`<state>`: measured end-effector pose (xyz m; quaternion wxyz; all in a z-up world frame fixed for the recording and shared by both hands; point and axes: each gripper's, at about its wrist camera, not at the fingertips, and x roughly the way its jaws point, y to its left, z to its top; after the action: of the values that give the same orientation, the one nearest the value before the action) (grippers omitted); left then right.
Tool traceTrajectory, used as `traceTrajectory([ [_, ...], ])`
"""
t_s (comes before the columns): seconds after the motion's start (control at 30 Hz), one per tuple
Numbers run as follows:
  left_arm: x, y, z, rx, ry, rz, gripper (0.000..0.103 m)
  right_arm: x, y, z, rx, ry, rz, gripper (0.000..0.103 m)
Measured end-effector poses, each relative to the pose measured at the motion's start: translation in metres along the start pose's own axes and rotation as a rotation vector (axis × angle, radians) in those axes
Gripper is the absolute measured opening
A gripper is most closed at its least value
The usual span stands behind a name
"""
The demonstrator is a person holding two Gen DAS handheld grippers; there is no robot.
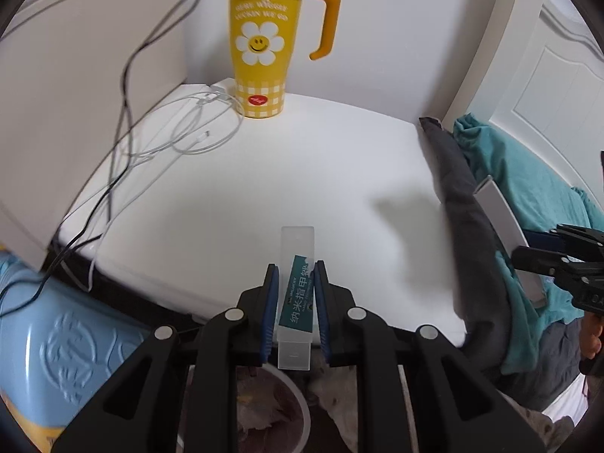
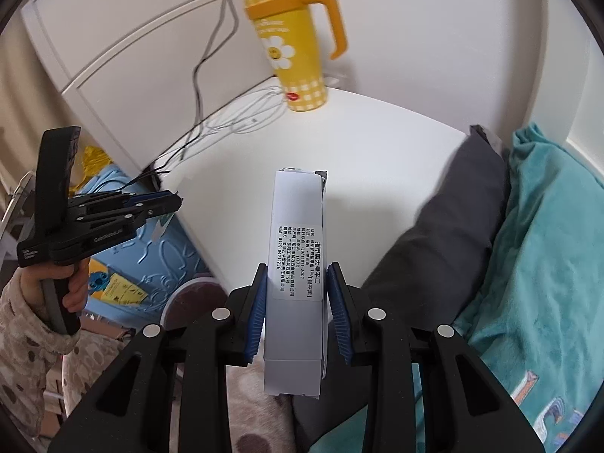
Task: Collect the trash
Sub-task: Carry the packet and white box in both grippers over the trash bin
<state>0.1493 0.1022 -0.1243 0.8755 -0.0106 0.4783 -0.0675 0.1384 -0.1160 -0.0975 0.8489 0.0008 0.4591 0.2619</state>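
Note:
My left gripper (image 1: 296,270) is shut on a clear plastic sleeve with a teal label (image 1: 297,294), held over the front edge of the white nightstand (image 1: 283,173). Below it shows the rim of a round bin (image 1: 302,407) with crumpled trash inside. My right gripper (image 2: 295,275) is shut on a tall white cardboard box with a printed sticker (image 2: 296,256), held upright above the nightstand's (image 2: 358,143) right front part. The left gripper also shows in the right wrist view (image 2: 166,204). The right gripper shows in the left wrist view (image 1: 528,256) with its box (image 1: 502,219).
A yellow flower tumbler (image 1: 260,45) stands at the nightstand's back, also in the right wrist view (image 2: 298,49). White and black cables (image 1: 181,128) lie at the back left. A grey pillow (image 1: 464,204) and teal blanket (image 1: 528,188) lie right. A blue plastic stool (image 1: 56,339) is left.

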Motion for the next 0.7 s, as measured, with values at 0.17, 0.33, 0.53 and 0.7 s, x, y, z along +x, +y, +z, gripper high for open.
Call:
traceTrajectory([
  [0.17, -0.041, 0.014, -0.028, -0.018, -0.02, 0.049, 0.019, -0.005, 0.031, -0.005, -0.07, 0.001, 0.031, 0.03],
  [0.33, -0.073, 0.033, -0.063, -0.023, -0.018, 0.105, 0.019, -0.004, 0.071, -0.014, -0.147, 0.007, 0.079, 0.03],
  [0.53, -0.102, 0.058, -0.115, -0.076, -0.005, 0.143, 0.019, 0.01, 0.123, -0.021, -0.231, 0.05, 0.142, 0.03],
  [0.7, -0.115, 0.08, -0.158, -0.125, 0.019, 0.163, 0.019, 0.033, 0.161, -0.028, -0.286, 0.108, 0.2, 0.03],
])
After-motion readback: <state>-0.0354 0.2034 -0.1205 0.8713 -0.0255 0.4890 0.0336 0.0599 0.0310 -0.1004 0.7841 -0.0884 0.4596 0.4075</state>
